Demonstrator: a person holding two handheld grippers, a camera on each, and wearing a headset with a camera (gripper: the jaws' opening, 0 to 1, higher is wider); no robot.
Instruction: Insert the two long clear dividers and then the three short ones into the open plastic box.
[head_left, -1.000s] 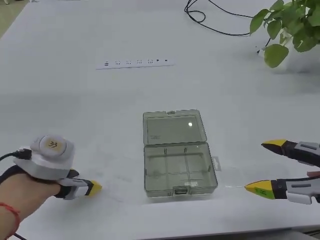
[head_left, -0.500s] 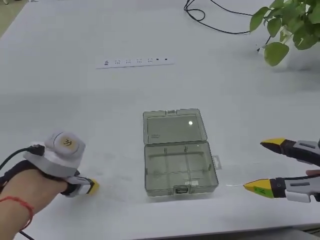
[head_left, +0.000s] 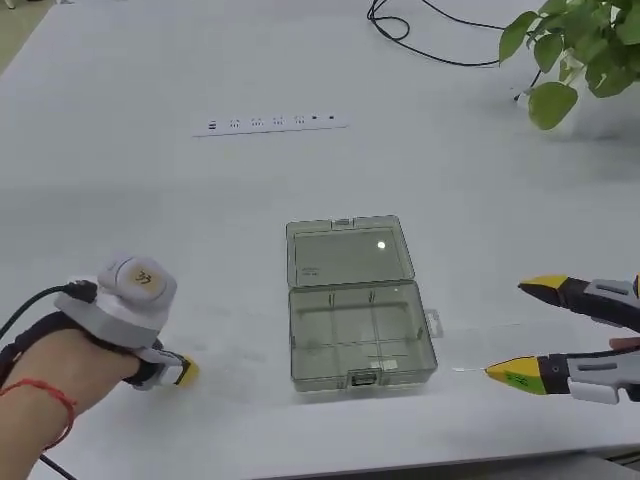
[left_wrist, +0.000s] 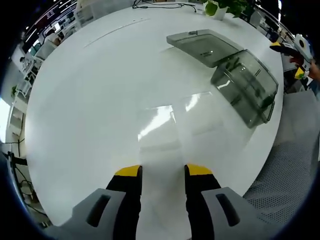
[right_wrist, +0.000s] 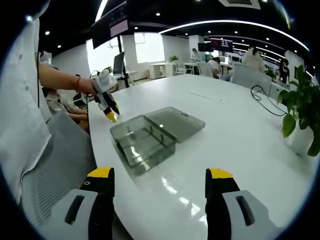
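Note:
The open clear plastic box (head_left: 362, 340) sits in the middle of the white table, its lid (head_left: 349, 252) lying flat behind it. Clear dividers (head_left: 366, 322) stand inside it as a faint grid. My right gripper (head_left: 528, 331) hovers to the right of the box, open wide with nothing between its yellow tips. My left gripper (head_left: 182, 372) rests low on the table to the left of the box, its jaws a little apart and bare. Faint clear flat pieces (left_wrist: 167, 132) lie on the table ahead of the left gripper (left_wrist: 164, 171). The right gripper view shows the box (right_wrist: 142, 142) and the left gripper (right_wrist: 108, 109).
A white power strip (head_left: 270, 124) lies across the far side of the table. A black cable (head_left: 440, 45) and a potted plant (head_left: 575, 50) are at the far right. The table's near edge (head_left: 400, 458) runs just below both grippers.
The hand holding the left gripper has rolled and shifted slightly right, while its tip stays near the same spot. The right gripper and the box have hardly moved.

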